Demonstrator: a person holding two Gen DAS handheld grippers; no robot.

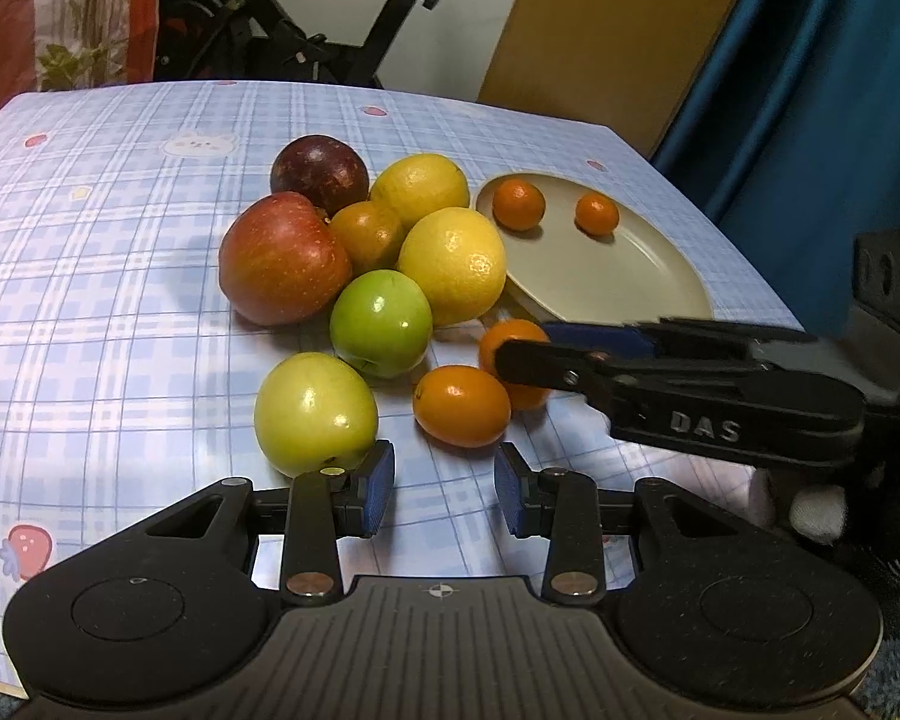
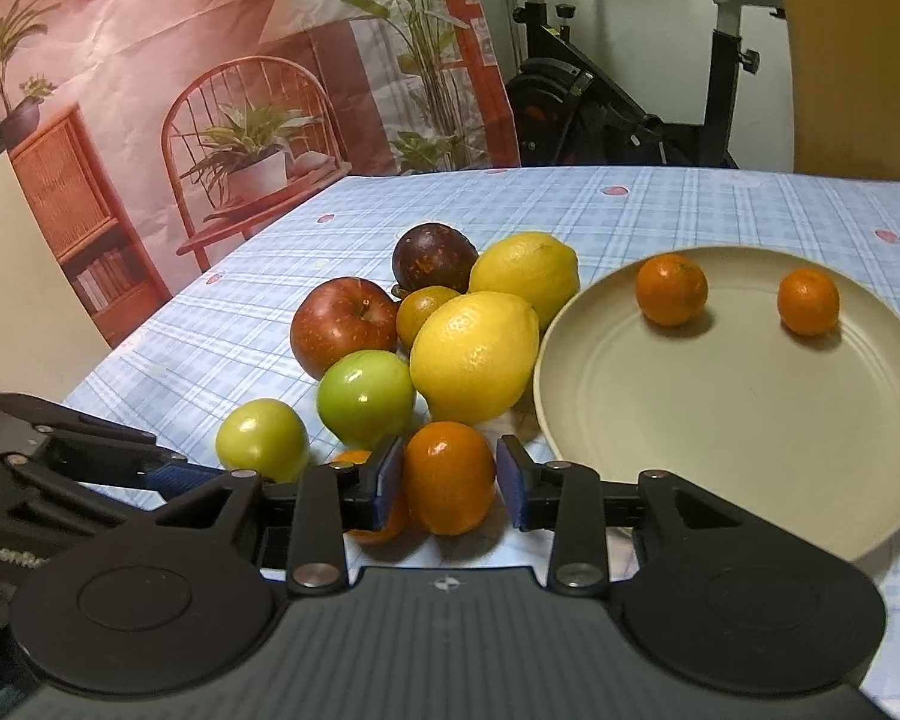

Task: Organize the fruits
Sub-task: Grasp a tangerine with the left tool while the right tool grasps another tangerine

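In the right wrist view my right gripper [image 2: 449, 486] is shut on an orange [image 2: 449, 474], its blue pads pressing both sides of the fruit just above the cloth. The left wrist view shows the same gripper [image 1: 525, 348] reaching in from the right over that orange [image 1: 513, 333]. My left gripper [image 1: 444, 486] stands open with nothing between its pads, just short of a second orange [image 1: 461, 414] and beside a yellow-green apple [image 1: 315, 414]. To the right, a beige plate [image 2: 720, 408] holds two small mandarins [image 2: 671, 290] [image 2: 807, 302].
A heap of fruit lies left of the plate: a green apple [image 1: 381, 324], a red apple [image 1: 282, 264], two lemons [image 1: 453, 264] [image 1: 420, 186], a dark round fruit [image 1: 319, 171] and a small brownish orange [image 1: 366, 231]. The blue checked tablecloth [image 1: 120, 228] covers the table. An exercise bike [image 2: 630, 90] stands behind.
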